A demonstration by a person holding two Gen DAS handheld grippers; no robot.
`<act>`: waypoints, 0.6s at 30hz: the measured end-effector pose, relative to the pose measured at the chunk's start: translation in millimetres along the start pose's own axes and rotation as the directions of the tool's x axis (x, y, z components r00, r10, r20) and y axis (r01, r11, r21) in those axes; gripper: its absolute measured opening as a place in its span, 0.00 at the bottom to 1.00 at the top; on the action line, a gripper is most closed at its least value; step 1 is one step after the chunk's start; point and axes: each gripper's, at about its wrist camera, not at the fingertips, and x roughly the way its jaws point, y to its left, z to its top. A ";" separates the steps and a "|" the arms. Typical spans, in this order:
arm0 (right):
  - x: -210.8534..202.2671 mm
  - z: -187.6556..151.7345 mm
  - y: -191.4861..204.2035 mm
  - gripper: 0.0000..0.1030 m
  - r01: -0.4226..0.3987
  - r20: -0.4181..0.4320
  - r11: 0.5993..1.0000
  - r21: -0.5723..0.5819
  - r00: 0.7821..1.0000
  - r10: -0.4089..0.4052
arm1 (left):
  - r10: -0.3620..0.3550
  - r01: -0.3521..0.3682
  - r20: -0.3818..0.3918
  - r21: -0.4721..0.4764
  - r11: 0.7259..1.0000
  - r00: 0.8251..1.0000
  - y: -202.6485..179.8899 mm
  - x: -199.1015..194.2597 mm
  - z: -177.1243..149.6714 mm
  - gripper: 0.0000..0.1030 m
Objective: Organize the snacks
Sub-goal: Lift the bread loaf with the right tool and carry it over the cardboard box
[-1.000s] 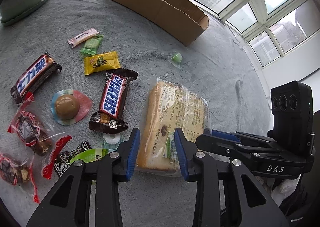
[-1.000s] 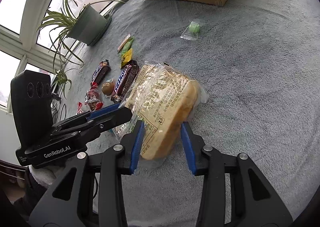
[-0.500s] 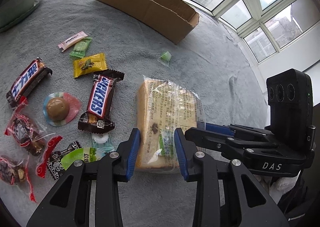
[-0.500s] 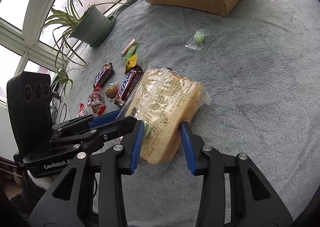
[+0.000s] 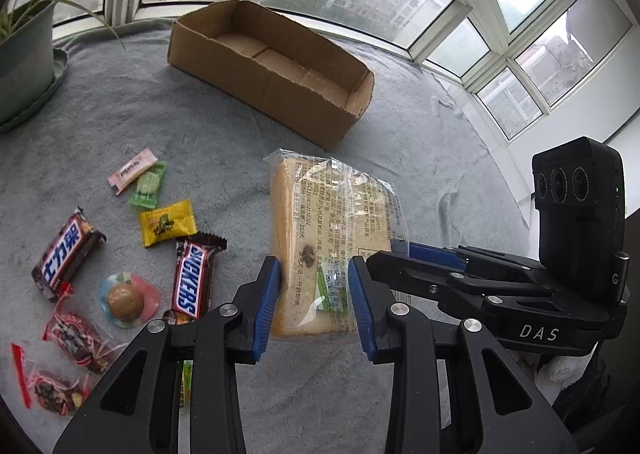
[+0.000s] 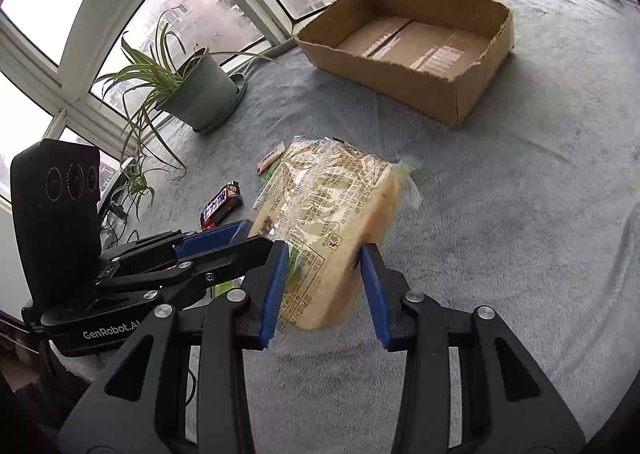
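both hand-held grippers have lifted the wrapped bread loaf (image 5: pixel 332 250) off the grey table (image 5: pixel 224 141) since the earlier frame. left hand-held gripper (image 5: pixel 314 302) is clamped on its near end, and right hand-held gripper (image 6: pixel 324 286) is clamped on the same end from the other side. loaf now hangs raised, short of the open cardboard box (image 5: pixel 272 69). snickers bar (image 5: pixel 192 282) and small candies lie to the left.

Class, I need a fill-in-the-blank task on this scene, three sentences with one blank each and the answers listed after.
1. Both grippers, the left gripper and the right gripper, hold the wrapped ____ together.
2. The cardboard box beyond it has ____ inside it.
3. The blue wrapper of the chocolate bar lying upright reads ____.

Answers: bread; nothing; SNICKERS
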 end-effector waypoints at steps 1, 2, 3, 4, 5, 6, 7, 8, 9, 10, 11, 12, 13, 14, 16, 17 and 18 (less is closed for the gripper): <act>-1.9 5.0 0.6 0.39 0.004 0.008 1.000 -0.007 1.000 -0.004 | 0.001 -0.001 0.007 0.003 1.000 1.000 -0.6 -0.7 4.5 0.32; -2.9 10.6 1.5 0.39 0.006 0.016 1.000 -0.013 1.000 -0.006 | 0.002 -0.002 0.015 0.007 1.000 1.000 -1.6 -0.8 9.4 0.32; -4.3 16.5 1.1 0.39 0.008 0.024 1.000 -0.018 1.000 -0.008 | 0.002 -0.002 0.023 0.010 1.000 1.000 -2.6 -1.2 14.8 0.32; -5.1 21.8 0.6 0.39 0.012 0.031 1.000 -0.025 0.999 -0.012 | 0.003 -0.003 0.032 0.013 1.000 0.999 -3.5 -1.4 19.5 0.32; -5.7 28.0 0.5 0.39 0.018 0.038 0.999 -0.033 0.999 -0.016 | 0.004 -0.005 0.040 0.015 1.000 0.999 -4.4 -1.1 25.2 0.32; -6.5 33.9 0.0 0.39 0.024 0.045 0.999 -0.041 0.999 -0.022 | 0.005 -0.006 0.047 0.017 1.000 0.999 -6.1 -1.0 30.7 0.32; -6.9 40.3 -0.3 0.39 0.030 0.052 0.998 -0.050 0.998 -0.027 | 0.007 -0.008 0.053 0.019 1.000 0.999 -6.9 -0.2 35.5 0.32; -7.2 45.6 -1.1 0.39 0.035 0.058 0.998 -0.057 0.998 -0.032 | 0.009 -0.011 0.060 0.021 1.000 0.998 -7.6 0.7 40.0 0.32; -7.4 51.8 -2.2 0.39 0.040 0.063 0.997 -0.062 0.997 -0.036 | 0.011 -0.013 0.066 0.023 1.000 0.998 -8.3 1.9 46.4 0.32; -7.4 56.4 -2.1 0.39 0.045 0.068 0.997 -0.067 0.997 -0.040 | 0.014 -0.016 0.072 0.026 1.000 0.997 -8.6 2.8 50.3 0.32; -7.4 61.9 -1.8 0.39 0.052 0.074 0.996 -0.075 0.996 -0.047 | 0.015 -0.018 0.078 0.027 0.999 0.997 -7.6 3.0 52.9 0.32; -7.5 67.8 -2.0 0.39 0.061 0.080 0.995 -0.084 0.995 -0.054 | 0.016 -0.018 0.082 0.027 0.999 0.996 -7.5 4.2 57.7 0.32; -7.6 73.9 -2.7 0.39 0.067 0.085 0.994 -0.090 0.995 -0.059 | 0.015 -0.017 0.087 0.027 0.999 0.996 -7.4 5.8 62.7 0.32; -8.6 79.1 -4.7 0.39 0.067 0.091 0.994 -0.091 0.994 -0.059 | 0.014 -0.016 0.090 0.026 1.000 0.996 -7.7 7.4 67.5 0.31; -7.9 90.1 -10.3 0.39 0.065 0.098 0.994 -0.088 0.994 -0.056 | 0.012 -0.015 0.098 0.028 0.999 0.995 -7.7 10.0 77.8 0.31; -7.4 95.5 -13.4 0.39 0.062 0.099 0.995 -0.082 0.994 -0.054 | 0.012 -0.015 0.103 0.029 0.999 0.995 -7.8 11.6 82.8 0.31; -6.6 101.0 -17.0 0.39 0.060 0.100 0.995 -0.076 0.994 -0.052 | 0.012 -0.015 0.107 0.030 0.999 0.994 -8.8 13.4 87.4 0.31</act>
